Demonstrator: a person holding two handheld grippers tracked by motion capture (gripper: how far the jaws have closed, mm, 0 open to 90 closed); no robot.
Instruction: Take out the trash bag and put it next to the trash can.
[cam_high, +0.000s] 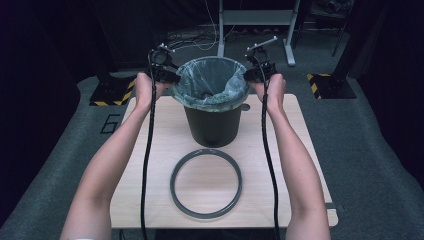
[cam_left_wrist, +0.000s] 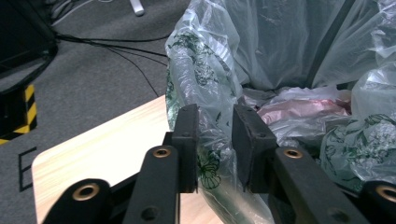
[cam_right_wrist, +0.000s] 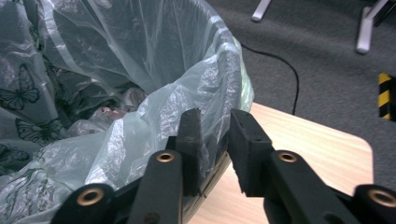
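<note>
A dark bin (cam_high: 212, 127) lined with a pale green printed bag (cam_high: 212, 82) stands at the far middle of the wooden table (cam_high: 300, 150). My left gripper (cam_high: 172, 76) is at the bin's left rim and my right gripper (cam_high: 250, 74) at its right rim. In the left gripper view the jaws (cam_left_wrist: 215, 116) stand on either side of the folded-over bag (cam_left_wrist: 280, 37), with film packed between the pads. In the right gripper view the jaws (cam_right_wrist: 214, 119) straddle the rim, one pad inside the bag (cam_right_wrist: 140, 46) and one outside. Crumpled rubbish lies in the bag.
A grey ring (cam_high: 172, 185) lies flat on the table in front of the bin. Around the table is grey carpet with loose cables. Black-and-yellow striped feet (cam_high: 112, 92) stand at the left and right, and a white desk frame (cam_high: 255, 20) stands behind.
</note>
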